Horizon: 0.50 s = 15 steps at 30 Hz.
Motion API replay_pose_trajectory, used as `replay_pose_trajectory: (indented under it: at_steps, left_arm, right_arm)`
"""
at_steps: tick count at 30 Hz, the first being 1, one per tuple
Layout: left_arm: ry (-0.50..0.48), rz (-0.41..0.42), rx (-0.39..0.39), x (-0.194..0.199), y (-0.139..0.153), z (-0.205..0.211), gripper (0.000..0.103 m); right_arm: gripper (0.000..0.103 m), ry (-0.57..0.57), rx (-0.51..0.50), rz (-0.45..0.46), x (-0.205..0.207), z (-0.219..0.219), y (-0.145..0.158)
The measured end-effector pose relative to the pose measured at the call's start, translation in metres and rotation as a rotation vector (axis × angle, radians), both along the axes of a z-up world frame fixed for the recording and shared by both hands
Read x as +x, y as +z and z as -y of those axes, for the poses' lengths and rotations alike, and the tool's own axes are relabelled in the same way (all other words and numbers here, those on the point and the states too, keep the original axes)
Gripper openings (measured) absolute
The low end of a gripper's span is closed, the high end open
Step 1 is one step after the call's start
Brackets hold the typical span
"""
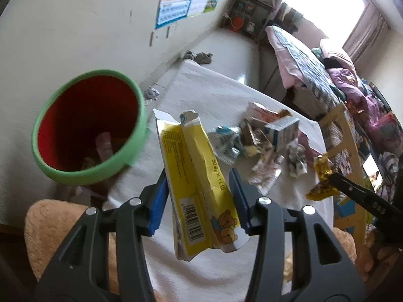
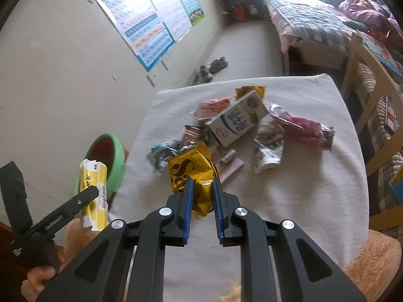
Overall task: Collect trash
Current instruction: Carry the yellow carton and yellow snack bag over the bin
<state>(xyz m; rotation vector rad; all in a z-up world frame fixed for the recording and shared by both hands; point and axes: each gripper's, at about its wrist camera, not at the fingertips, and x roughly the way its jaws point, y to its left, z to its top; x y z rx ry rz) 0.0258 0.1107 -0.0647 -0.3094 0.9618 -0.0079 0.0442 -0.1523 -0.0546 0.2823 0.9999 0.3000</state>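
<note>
Trash lies heaped near the middle of the white cloth (image 2: 289, 196), with bare cloth all round it out to the rounded far edge and the right edge, where a wooden chair (image 2: 362, 80) stands close. Off the cloth's left edge sits the bin (image 1: 88, 125), green-rimmed and red inside, its mouth unobstructed, with a few scraps at the bottom. The left gripper (image 1: 199, 198) is clamped on a torn yellow box (image 1: 199, 176), held up in the air between the bin and the heap; its side reads "50ml × 15", and it carries a barcode and two cartoon bears. The right gripper (image 2: 203, 196) is pinched tight on a crumpled gold wrapper (image 2: 194, 173) with a large dark "S" on it, lifted just at the near side of the heap. In the heap, a white carton (image 2: 236, 120) with blue print lies tilted, its writing too small to read, beside a pink wrapper (image 2: 304, 125).
</note>
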Motion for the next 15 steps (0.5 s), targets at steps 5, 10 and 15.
replay_pose_trajectory:
  at_steps: [5,10,15]
  left_arm:
    - [0.040,0.008,0.003,-0.001,0.000,-0.018,0.046]
    - [0.075,0.002,-0.007,-0.004,-0.005,-0.037,0.046]
    - [0.105,-0.004,-0.013,-0.005,-0.008,-0.053,0.046]
  right_arm:
    - [0.015,0.047,0.015,0.016,0.001,-0.021,0.012]
    - [0.015,0.097,0.015,0.015,0.002,-0.045,0.016]
    - [0.015,0.132,0.011,-0.005,0.005,-0.063,0.012]
